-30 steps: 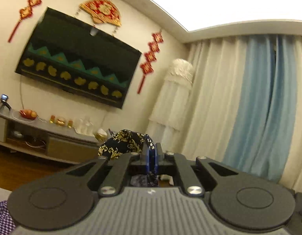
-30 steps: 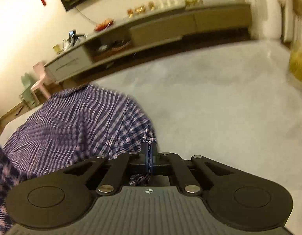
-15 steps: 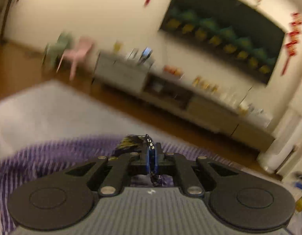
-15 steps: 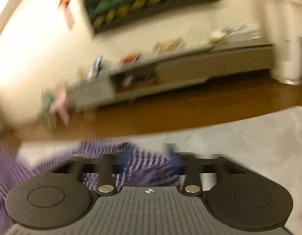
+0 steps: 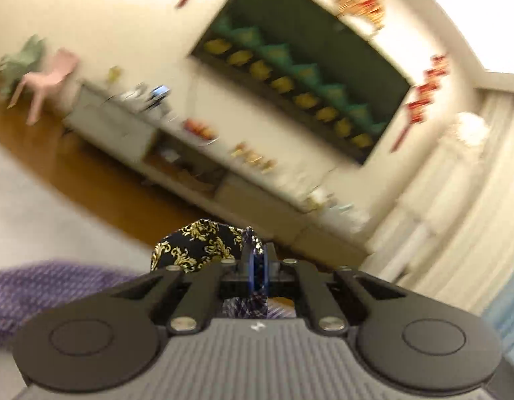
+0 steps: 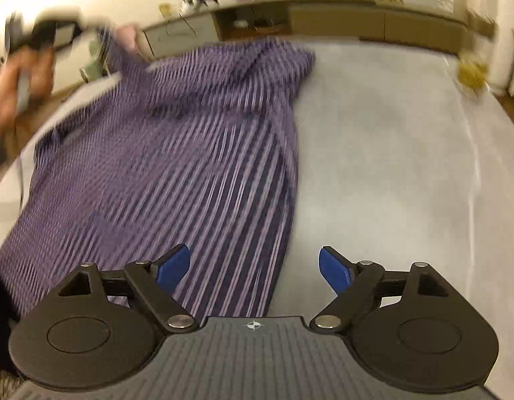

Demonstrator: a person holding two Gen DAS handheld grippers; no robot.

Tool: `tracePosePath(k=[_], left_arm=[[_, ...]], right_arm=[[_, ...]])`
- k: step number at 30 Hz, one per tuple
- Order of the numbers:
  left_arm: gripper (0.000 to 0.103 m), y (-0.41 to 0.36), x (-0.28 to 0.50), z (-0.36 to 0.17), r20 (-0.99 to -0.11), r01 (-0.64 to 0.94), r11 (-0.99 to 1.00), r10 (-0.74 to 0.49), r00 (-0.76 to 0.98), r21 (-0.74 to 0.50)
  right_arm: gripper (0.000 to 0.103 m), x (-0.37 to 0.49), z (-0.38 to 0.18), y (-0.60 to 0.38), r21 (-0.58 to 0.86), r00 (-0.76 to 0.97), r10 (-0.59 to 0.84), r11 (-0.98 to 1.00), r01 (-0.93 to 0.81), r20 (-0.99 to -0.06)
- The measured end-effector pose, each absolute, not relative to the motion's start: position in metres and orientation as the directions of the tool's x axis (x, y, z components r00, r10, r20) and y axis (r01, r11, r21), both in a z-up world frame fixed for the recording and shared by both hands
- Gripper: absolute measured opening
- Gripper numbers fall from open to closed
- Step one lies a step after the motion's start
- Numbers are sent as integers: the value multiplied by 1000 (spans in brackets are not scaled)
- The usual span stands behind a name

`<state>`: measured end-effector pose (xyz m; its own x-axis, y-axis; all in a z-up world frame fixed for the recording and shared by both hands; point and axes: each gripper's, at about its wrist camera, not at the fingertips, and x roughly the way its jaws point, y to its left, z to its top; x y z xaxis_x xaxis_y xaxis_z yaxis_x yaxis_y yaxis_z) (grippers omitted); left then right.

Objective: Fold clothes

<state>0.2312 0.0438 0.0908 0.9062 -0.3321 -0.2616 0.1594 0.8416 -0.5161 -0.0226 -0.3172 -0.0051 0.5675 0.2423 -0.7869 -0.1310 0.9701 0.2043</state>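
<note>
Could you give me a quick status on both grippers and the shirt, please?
Left gripper shut on purple plaid shirt edge. Right gripper jaws opening, nothing between pads. Shirt spread on grey bed. Nothing in the way.

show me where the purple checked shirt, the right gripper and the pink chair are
purple checked shirt (image 6: 176, 166), right wrist view, middle of the spread cloth.
right gripper (image 6: 255, 268), right wrist view, gap between its opening blue pads.
pink chair (image 5: 48, 76), left wrist view, its seat.
</note>
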Motion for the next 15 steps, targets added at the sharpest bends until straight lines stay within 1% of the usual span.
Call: tracePosePath(k=[3, 5, 6, 7, 8, 9, 10, 12, 13, 15], left_arm=[[4, 19, 237, 126, -192, 240, 834, -375, 907, -497], [4, 0, 245, 138, -182, 268, 840, -391, 902, -472], [4, -9, 251, 143, -183, 278, 843, -397, 899, -461], [4, -17, 255, 147, -191, 284, 850, -400, 896, -443], [4, -26, 259, 150, -198, 288, 861, -396, 897, -419], [4, -34, 264, 154, -204, 291, 872, -392, 897, -394], [4, -43, 268, 157, -210, 295, 882, -387, 898, -368], [4, -48, 269, 167, -198, 283, 905, -356, 913, -318], [4, -51, 270, 171, -191, 276, 915, -339, 921, -293], [4, -45, 266, 179, -174, 236, 938, -284, 943, -253]], right_arm=[[86, -57, -12, -299, 181, 546, 193, 981, -76, -815], [85, -67, -22, -288, 156, 525, 159, 987, -50, -836], [75, -70, -29, -282, 141, 512, 142, 989, -41, -847], [54, -73, -34, -275, 116, 505, 119, 993, -37, -855], [41, -79, -38, -267, 74, 513, 88, 996, -49, -854], [10, -88, -39, -260, 31, 523, 61, 997, -66, -850], [5, -94, -38, -254, -8, 536, 37, 997, -81, -844], [2, -102, -28, -241, -86, 574, -11, 991, -104, -818], [1, -105, -21, -230, -143, 600, -46, 983, -116, -799], [1, -113, 2, -201, -193, 657, -39, 967, -164, -753]])
